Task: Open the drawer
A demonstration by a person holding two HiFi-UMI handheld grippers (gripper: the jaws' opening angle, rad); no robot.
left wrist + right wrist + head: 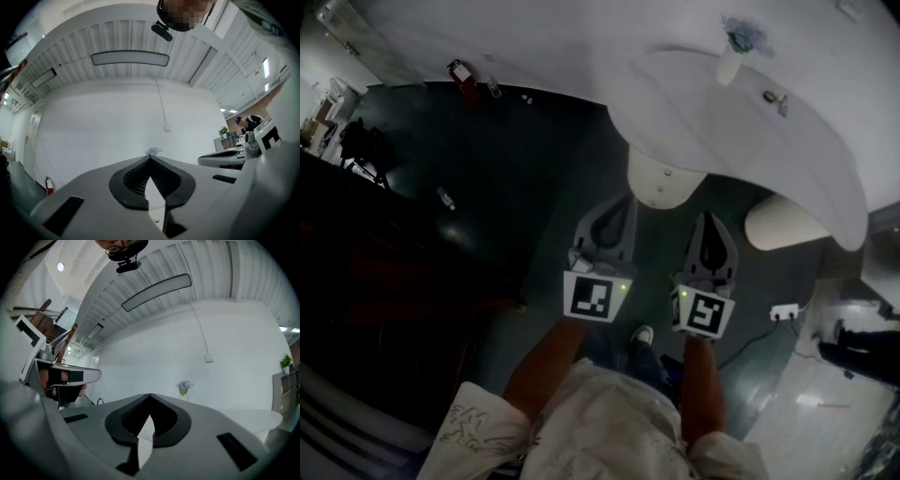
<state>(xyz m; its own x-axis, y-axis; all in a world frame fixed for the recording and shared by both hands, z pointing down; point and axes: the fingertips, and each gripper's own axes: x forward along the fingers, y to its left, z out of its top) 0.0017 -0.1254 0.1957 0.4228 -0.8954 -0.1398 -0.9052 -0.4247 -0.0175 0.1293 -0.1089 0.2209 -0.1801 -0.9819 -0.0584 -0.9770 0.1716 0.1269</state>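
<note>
No drawer is shown in any view, so the task is judged not yet begun. The step in hand is taken to be the search and the approach. To the left only dark floor [534, 159] and a red fire extinguisher [461, 80] by the wall are seen. To the right stands a white round worktop [787, 141] on its pedestal [661, 183], with a vase of flowers [733, 52] set on it. Nothing there reads as a drawer front. The head would best be turned until the drawer's handle is found. One pair of tongs should be opened before the handle is reached, since neither can take hold as it stands. The handle should be met square-on and drawn straight out, so that the drawer is not jammed aslant.

The left tongs [623, 204] are held out in front of the body on a bare forearm [546, 361], roughly level and pointed toward the pedestal. Their jaws are pressed together with nothing between them. The right tongs [709, 220] are carried just beside them, parallel and about as far forward, likewise closed and empty. Both are held above the floor, touching nothing.
</note>
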